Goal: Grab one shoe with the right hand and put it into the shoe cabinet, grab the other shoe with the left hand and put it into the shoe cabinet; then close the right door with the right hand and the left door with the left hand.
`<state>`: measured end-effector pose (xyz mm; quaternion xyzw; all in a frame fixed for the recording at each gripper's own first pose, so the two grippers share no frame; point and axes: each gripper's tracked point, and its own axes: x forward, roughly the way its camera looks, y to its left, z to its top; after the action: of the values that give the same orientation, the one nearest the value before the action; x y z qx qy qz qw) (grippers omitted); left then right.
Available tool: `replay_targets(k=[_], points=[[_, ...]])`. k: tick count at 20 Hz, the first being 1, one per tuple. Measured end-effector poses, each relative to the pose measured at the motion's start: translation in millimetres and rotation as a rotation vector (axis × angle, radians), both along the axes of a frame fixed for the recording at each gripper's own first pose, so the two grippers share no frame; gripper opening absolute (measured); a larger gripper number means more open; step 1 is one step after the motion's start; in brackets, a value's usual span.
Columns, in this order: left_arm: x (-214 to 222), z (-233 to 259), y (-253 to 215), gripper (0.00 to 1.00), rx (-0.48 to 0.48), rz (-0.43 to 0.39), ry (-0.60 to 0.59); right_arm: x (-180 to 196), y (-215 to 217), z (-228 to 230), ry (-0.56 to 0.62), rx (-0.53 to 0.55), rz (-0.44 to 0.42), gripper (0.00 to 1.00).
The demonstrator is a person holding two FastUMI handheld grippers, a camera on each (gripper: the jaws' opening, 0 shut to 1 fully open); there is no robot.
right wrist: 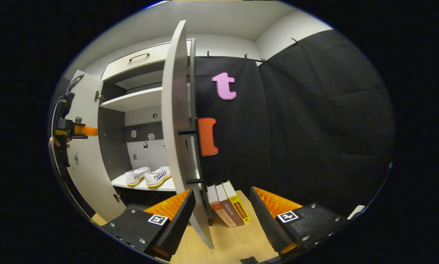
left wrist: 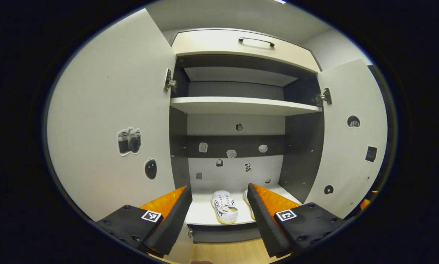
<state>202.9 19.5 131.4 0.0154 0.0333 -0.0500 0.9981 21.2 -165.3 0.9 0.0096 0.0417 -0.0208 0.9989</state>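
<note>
Both shoes are seen on the bottom shelf (left wrist: pixel 204 216) of the shoe cabinet (left wrist: pixel 241 106), side by side. In the left gripper view, one white shoe (left wrist: pixel 224 207) lies between and beyond the spread fingers of the left gripper (left wrist: pixel 219 216), well ahead of it, while the second shoe (left wrist: pixel 247 201) is largely hidden behind the gripper's right-hand finger. The left gripper is held wide, with nothing between its fingers. The left door (left wrist: pixel 113 124) stands open at the left of that view and the right door (left wrist: pixel 347 139) at the right; stickers are seen on both doors and on the back panel. In the right gripper view, the right gripper (right wrist: pixel 221 216) is also held wide and empty, and the right door (right wrist: pixel 179 121) is seen edge-on directly ahead, its lower edge reaching down between the fingers. The pair of shoes (right wrist: pixel 147 176) is seen past that door, to the left and farther off, inside the cabinet. The left gripper (right wrist: pixel 76 130) is seen at the far left, in front of the left door (right wrist: pixel 83 168). Three books (right wrist: pixel 228 209) stand on the wooden floor (right wrist: pixel 237 238) just to the right of the door, against the black cloth wall (right wrist: pixel 314 121).
</note>
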Motion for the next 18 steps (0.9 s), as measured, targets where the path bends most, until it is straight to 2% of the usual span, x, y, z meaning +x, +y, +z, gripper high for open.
replay_targets(k=[3,8,11,18], points=[[-35,6,10,0.99,-0.007,0.011,-0.019,16,-25,-9,0.012,-0.026,-0.027,0.92],[-79,18,27,0.99,-0.019,0.037,-0.04,50,-37,-37,0.062,-0.049,-0.025,0.92],[-107,25,49,0.97,-0.01,0.074,-0.067,63,-30,-46,0.068,-0.079,-0.003,0.92],[-142,35,76,0.99,-0.041,0.101,-0.093,65,-10,-52,0.095,-0.025,0.041,0.92]])
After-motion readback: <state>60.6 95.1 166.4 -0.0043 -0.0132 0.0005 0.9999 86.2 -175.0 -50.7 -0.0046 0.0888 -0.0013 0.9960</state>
